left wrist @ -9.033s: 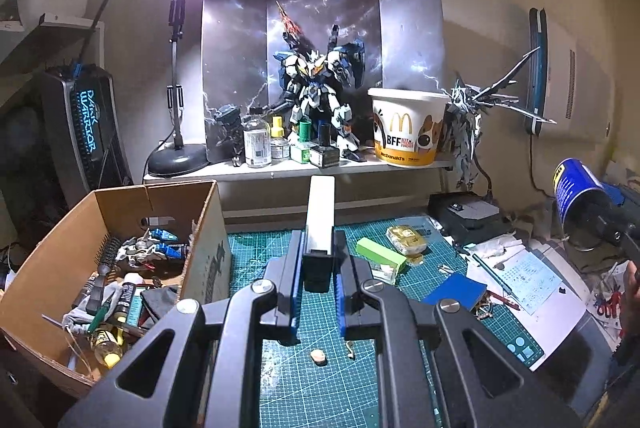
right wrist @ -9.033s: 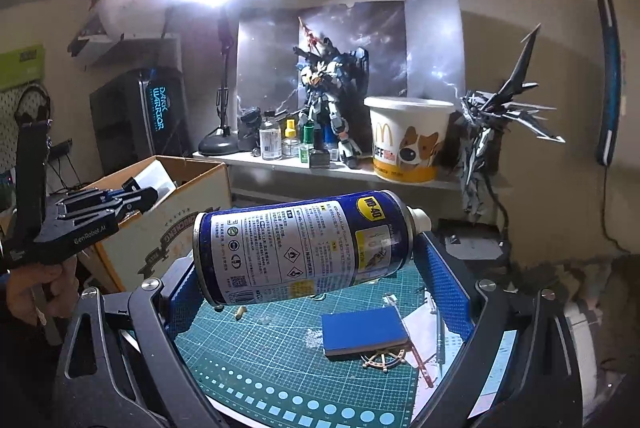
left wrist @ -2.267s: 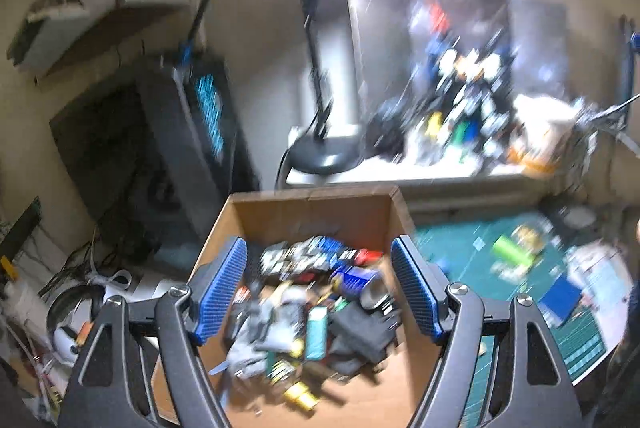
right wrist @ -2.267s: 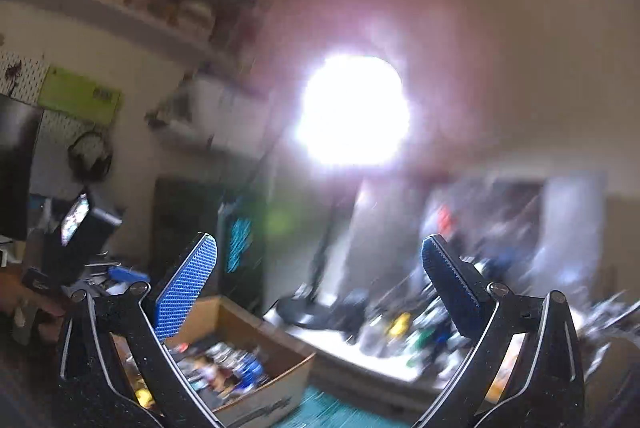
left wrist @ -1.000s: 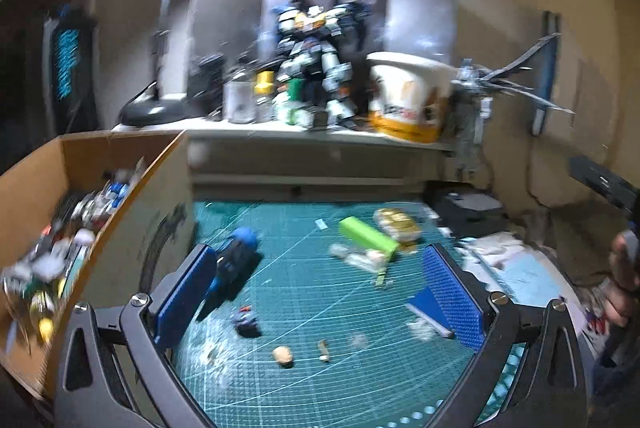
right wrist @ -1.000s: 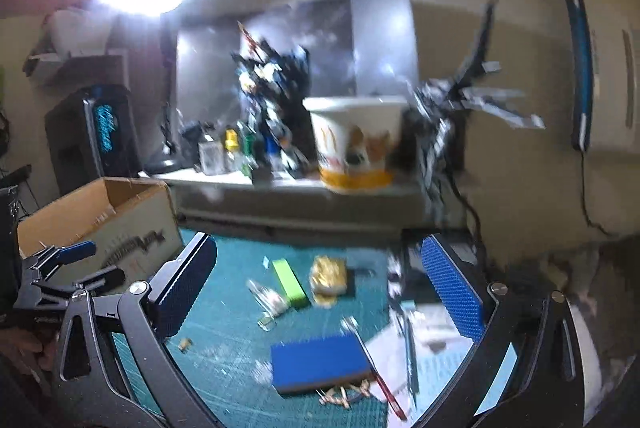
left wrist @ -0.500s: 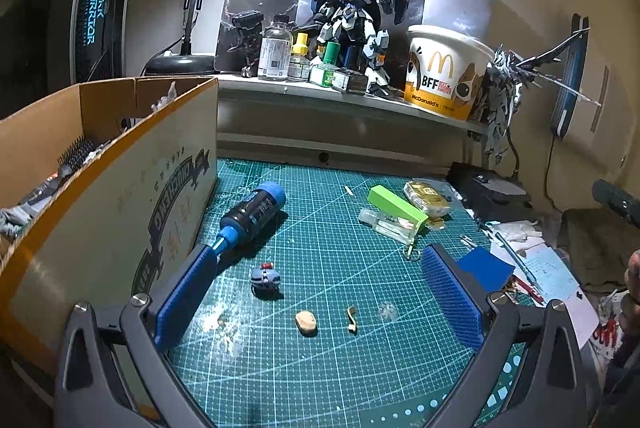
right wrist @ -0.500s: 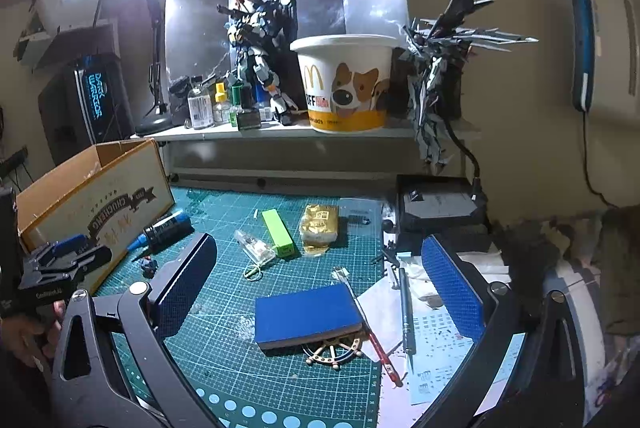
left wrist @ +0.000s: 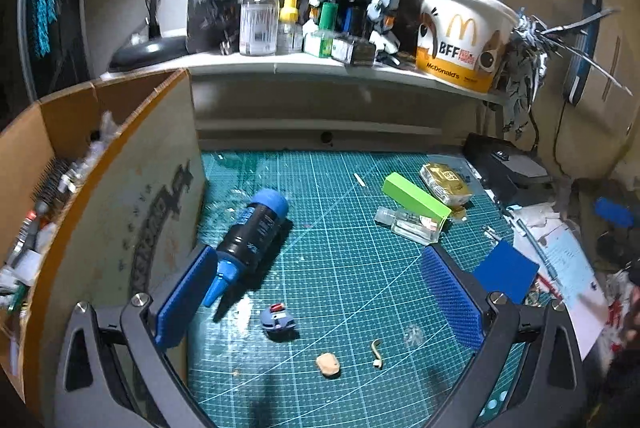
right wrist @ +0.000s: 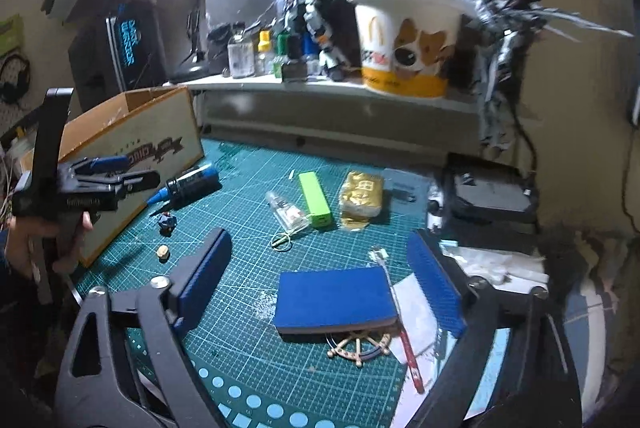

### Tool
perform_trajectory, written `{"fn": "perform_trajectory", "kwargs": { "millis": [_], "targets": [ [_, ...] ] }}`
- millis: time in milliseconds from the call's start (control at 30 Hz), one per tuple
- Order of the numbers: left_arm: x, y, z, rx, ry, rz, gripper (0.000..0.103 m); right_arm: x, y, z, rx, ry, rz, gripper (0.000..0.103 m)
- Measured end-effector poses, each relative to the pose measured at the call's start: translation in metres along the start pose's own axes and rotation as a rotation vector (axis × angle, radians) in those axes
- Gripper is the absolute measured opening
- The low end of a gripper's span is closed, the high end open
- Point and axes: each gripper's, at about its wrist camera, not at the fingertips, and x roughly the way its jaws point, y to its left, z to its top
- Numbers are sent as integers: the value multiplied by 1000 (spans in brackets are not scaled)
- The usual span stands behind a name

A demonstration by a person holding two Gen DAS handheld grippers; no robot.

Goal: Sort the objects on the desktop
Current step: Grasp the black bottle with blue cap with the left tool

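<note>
My left gripper (left wrist: 320,302) is open just above the green cutting mat (left wrist: 344,260). A black bottle with blue cap and nozzle (left wrist: 252,240) lies on the mat, its nozzle beside the left pad. A small blue model head (left wrist: 278,320) sits between the jaws, untouched. My right gripper (right wrist: 320,284) hovers low over a blue block (right wrist: 336,298). Its jaws are closing with the block between them, and both pads stand clear of it. A hand (right wrist: 40,236) holds the left gripper (right wrist: 120,175) at the far left of the right wrist view.
A cardboard box (left wrist: 120,187) full of items borders the mat on the left. A green box (left wrist: 414,195), clear case (left wrist: 408,224) and gold packet (left wrist: 446,179) lie mid-mat. Papers and a red pen (right wrist: 408,352) lie right. A shelf with a paper bucket (right wrist: 404,39) stands behind.
Both grippers have dropped closer to the mat. The right jaws have narrowed around the blue block. The left gripper has come up to the bottle's nozzle.
</note>
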Motion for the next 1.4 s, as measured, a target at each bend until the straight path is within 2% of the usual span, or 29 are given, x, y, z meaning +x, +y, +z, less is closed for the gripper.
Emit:
{"fn": "perform_trajectory", "kwargs": {
  "millis": [67, 133, 200, 267, 300, 333, 400, 667, 867, 933, 1000, 1267, 1400],
  "targets": [
    [8, 2, 4, -16, 17, -4, 102, 16, -2, 5, 0, 30, 30, 76],
    [20, 4, 9, -14, 33, 28, 97, 32, -2, 11, -4, 59, 52, 69],
    [32, 6, 14, -18, 49, 62, 92, 51, -2, 19, -19, 89, 73, 67],
    [52, 11, 17, -24, 83, 102, 76, 69, 1, 28, -50, 107, 90, 59],
    [62, 11, 17, -8, 114, 121, 60, 76, 3, 32, -62, 114, 95, 57],
    [69, 12, 17, 5, 139, 127, 50, 87, 3, 36, -74, 125, 104, 57],
    [88, 16, 17, 17, 201, 130, 50, 103, 2, 42, -91, 156, 111, 57],
    [103, 21, 26, 40, 223, 206, 50, 181, -6, 50, -133, 308, 174, 57],
    [110, 22, 16, 77, 270, 267, 50, 221, -8, 43, -117, 360, 193, 57],
    [118, 28, 15, 58, 315, 243, 50, 229, -5, 42, -122, 361, 195, 57],
    [130, 37, 8, -14, 368, 168, 50, 236, -2, 42, -129, 365, 192, 57],
    [142, 32, -1, -17, 328, 154, 44, 246, 2, 40, -114, 368, 188, 56],
    [149, 39, 0, -71, 304, 135, 41, 253, 5, 34, -108, 404, 191, 43]
  ]
}}
